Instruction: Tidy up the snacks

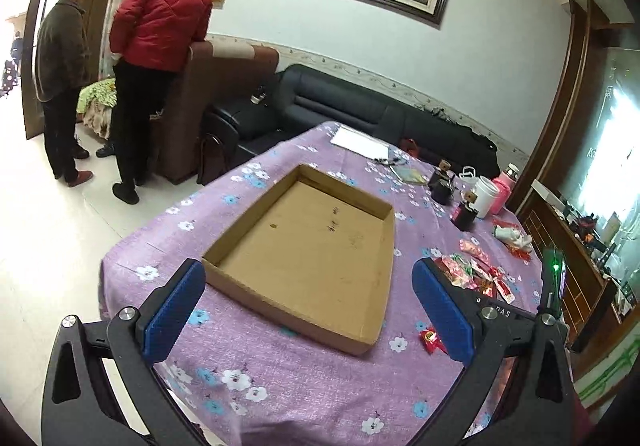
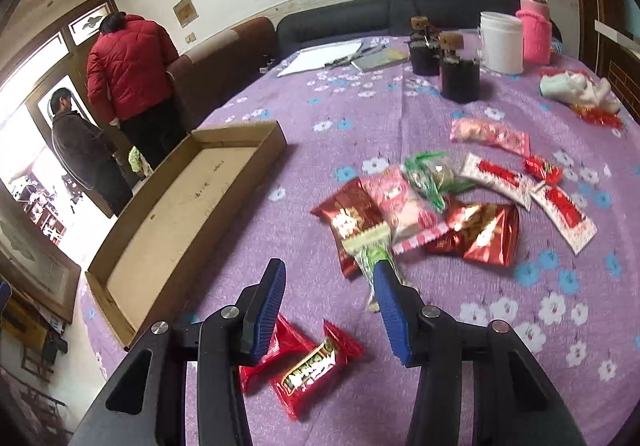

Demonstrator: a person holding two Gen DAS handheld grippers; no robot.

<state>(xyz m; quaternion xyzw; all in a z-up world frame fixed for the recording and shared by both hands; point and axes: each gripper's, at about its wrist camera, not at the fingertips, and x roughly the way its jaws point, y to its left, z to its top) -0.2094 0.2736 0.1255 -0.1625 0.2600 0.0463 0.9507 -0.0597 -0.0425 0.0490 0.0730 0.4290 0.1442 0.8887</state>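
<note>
A shallow cardboard tray (image 1: pixel 248 262) lies empty on the purple flowered tablecloth; it also shows at the left of the right wrist view (image 2: pixel 120 221). A pile of wrapped snacks (image 2: pixel 436 201) lies to its right, seen small in the left wrist view (image 1: pixel 476 274). Two red packets (image 2: pixel 308 366) lie near the table's front, below my right gripper. My left gripper (image 1: pixel 316 310) is open and empty above the tray's near edge. My right gripper (image 2: pixel 330 286) is open and empty just short of the pile; a green packet (image 2: pixel 374 258) lies by its right finger.
Two dark jars (image 2: pixel 460 77), a white cup (image 2: pixel 502 41), a pink flask (image 2: pixel 538 29), papers (image 2: pixel 320 57) and a cloth bundle (image 2: pixel 576 89) stand at the table's far side. Two people (image 1: pixel 160 45) stand by the sofa (image 1: pixel 360 105) beyond.
</note>
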